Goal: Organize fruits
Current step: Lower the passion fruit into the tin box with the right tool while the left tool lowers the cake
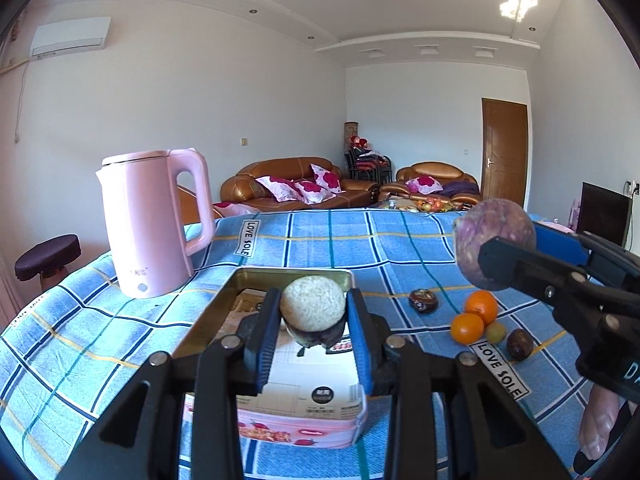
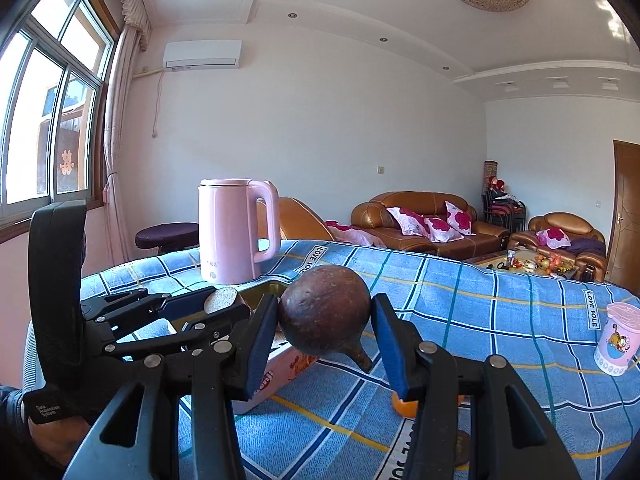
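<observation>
My left gripper [image 1: 314,299] is shut on a round fruit [image 1: 313,308] with a pale rough top and a dark underside. It hangs over the open tin box [image 1: 224,300], which has a gold inside and pink printed sides. My right gripper [image 2: 326,305] is shut on a brown-purple round fruit [image 2: 324,316] with a short stem, held in the air to the right of the box. That fruit [image 1: 494,236] and the right gripper [image 1: 520,250] also show in the left wrist view. The left gripper [image 2: 224,305] shows at the left of the right wrist view.
A pink kettle [image 1: 152,220] stands left of the box on the blue checked tablecloth [image 1: 360,240]. To the right lie two oranges [image 1: 474,318], a small yellow-green fruit [image 1: 496,332] and two dark fruits [image 1: 519,344]. A pink cup [image 2: 618,340] stands far right.
</observation>
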The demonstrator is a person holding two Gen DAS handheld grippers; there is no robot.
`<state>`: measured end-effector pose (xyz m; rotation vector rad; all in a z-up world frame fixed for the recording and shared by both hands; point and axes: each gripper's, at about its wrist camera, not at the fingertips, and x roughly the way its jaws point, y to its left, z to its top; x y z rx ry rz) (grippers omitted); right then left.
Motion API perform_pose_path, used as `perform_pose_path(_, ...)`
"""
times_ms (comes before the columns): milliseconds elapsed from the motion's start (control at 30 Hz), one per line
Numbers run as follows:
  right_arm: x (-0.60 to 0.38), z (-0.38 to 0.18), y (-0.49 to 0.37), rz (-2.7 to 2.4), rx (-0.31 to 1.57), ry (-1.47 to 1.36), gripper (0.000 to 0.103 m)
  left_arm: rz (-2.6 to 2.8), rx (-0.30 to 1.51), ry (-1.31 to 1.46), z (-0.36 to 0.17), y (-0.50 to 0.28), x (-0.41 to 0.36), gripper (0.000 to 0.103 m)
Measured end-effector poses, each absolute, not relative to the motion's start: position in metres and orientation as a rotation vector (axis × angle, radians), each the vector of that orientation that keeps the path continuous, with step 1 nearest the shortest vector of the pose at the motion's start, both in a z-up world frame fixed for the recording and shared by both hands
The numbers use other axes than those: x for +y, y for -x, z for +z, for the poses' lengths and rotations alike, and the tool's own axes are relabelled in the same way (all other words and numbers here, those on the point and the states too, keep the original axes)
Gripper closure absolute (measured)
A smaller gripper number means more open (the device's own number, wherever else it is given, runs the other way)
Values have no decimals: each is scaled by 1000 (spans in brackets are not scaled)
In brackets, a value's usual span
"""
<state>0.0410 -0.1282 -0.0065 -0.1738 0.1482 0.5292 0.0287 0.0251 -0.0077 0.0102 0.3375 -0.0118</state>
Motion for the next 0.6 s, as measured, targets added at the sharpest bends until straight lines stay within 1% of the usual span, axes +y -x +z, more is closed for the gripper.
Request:
perform_pose_path(333,-99,-6,-63,577,198,191,53,88,373,26,-10,-48,70,68)
perform_pose_path(600,-79,-8,-84,605,250,194,53,98,448,32,-21,-65,81,68)
